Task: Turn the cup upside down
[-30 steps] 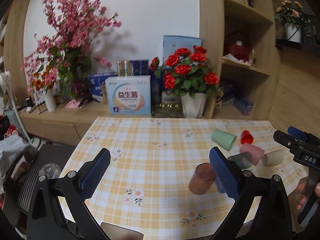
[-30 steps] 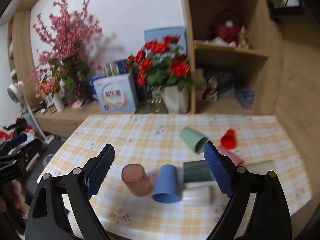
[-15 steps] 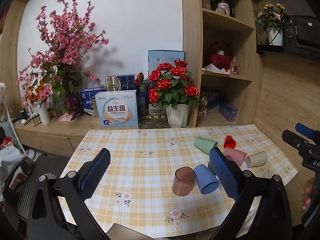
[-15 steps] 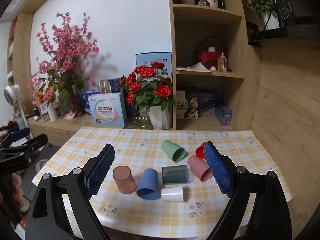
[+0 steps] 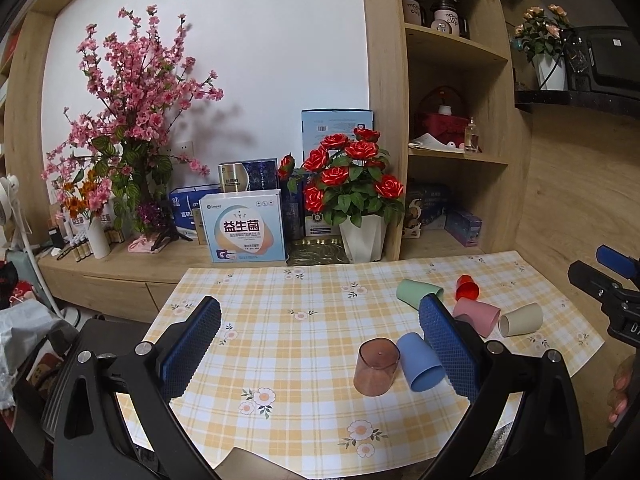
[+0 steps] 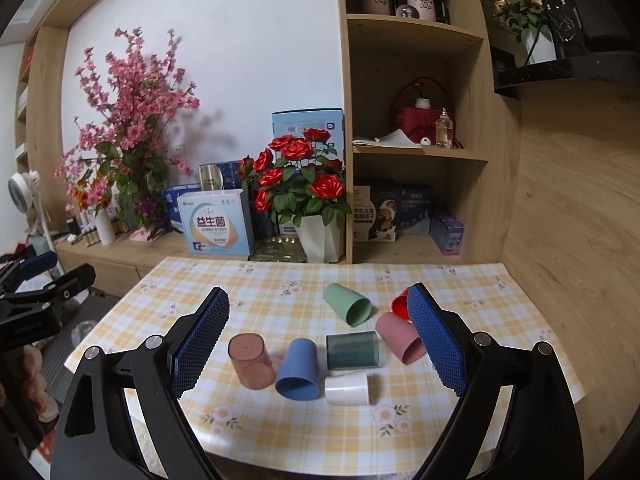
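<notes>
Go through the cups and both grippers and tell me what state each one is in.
brown cup: upside down, standing
blue cup: on its side
dark green cup: on its side
white cup: on its side
pink cup: on its side
light green cup: on its side
red cup: on its side
left gripper: open, empty
right gripper: open, empty

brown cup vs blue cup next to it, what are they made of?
Brown cup: likely translucent tinted plastic, glossy; the checked cloth shows faintly through its wall. Blue cup: opaque, matte, probably plastic or silicone; no see-through, no sharp highlights.
</notes>
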